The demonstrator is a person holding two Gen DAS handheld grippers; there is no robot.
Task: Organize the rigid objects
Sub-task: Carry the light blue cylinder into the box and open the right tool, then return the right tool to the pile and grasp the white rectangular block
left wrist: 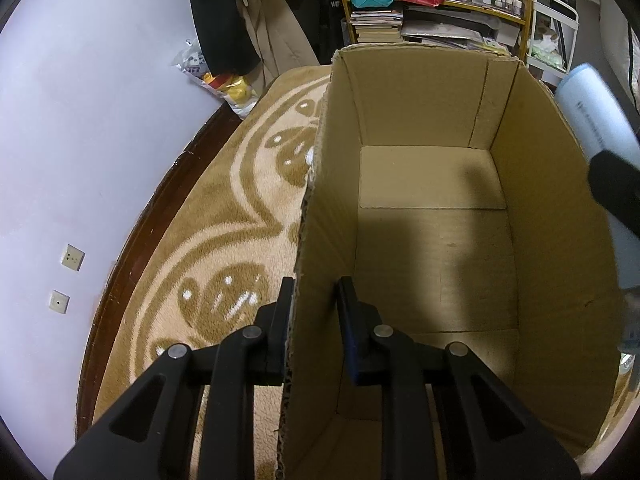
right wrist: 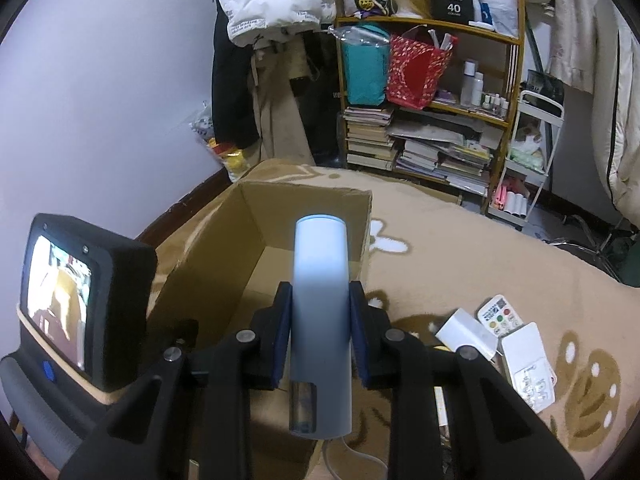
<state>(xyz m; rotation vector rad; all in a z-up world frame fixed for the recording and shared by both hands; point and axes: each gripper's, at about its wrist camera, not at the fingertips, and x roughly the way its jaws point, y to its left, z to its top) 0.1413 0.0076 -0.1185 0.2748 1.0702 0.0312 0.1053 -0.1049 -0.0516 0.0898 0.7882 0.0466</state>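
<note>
Right gripper (right wrist: 319, 312) is pinching the pale blue cylinder (right wrist: 320, 280) lengthwise, pointing over the empty cardboard box (left wrist: 560, 208), whose left wall the left gripper (left wrist: 314, 316) straddles, apparently clamping it.

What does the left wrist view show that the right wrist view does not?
Only the left wrist view shows the left gripper with its fingers astride the wall of the brown cardboard box, and the box's bare floor. Only the right wrist view shows the right gripper shut on the pale blue cylinder, and a white remote control. Both show box, cylinder and patterned beige carpet.
</note>
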